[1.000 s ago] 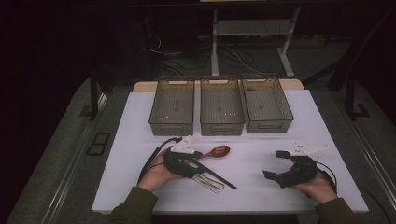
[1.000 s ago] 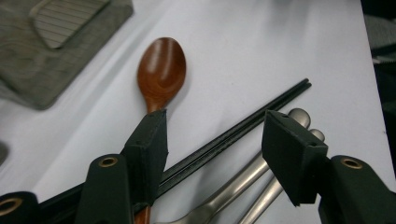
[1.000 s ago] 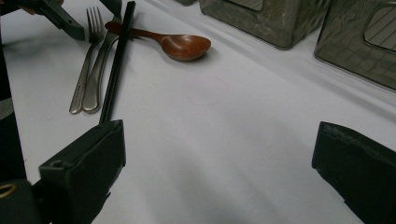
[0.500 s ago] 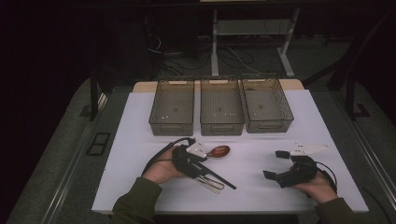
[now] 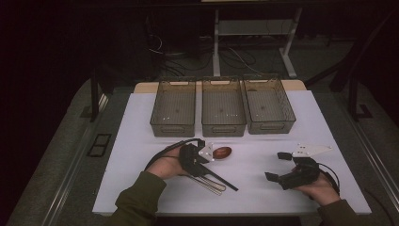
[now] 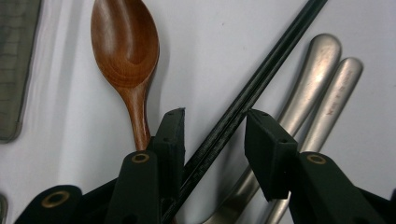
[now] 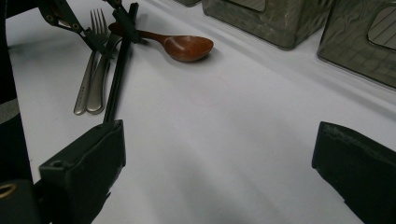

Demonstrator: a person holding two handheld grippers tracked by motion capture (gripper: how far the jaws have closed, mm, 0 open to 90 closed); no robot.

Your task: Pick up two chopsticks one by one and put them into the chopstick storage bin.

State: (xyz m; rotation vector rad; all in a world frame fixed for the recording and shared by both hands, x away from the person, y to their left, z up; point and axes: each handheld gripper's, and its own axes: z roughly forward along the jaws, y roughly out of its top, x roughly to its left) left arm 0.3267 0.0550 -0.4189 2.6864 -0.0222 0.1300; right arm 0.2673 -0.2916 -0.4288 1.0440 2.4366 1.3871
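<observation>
A pair of black chopsticks lies slanted across two metal cutlery handles, with a brown wooden spoon to their left. My left gripper straddles the chopsticks. Its jaws have just been closing; the chopsticks run along the left pad and the right pad stands apart. From above, the left gripper sits over the pile beside the spoon. My right gripper rests at the table's right, open with nothing between its jaws, looking toward the spoon and chopsticks.
Three smoky see-through bins stand side by side at the back of the white table top. A fork lies among the metal cutlery. Dark floor and table legs lie beyond.
My left gripper has slid right, over the cutlery toward the spoon. The right gripper has stayed where it was.
</observation>
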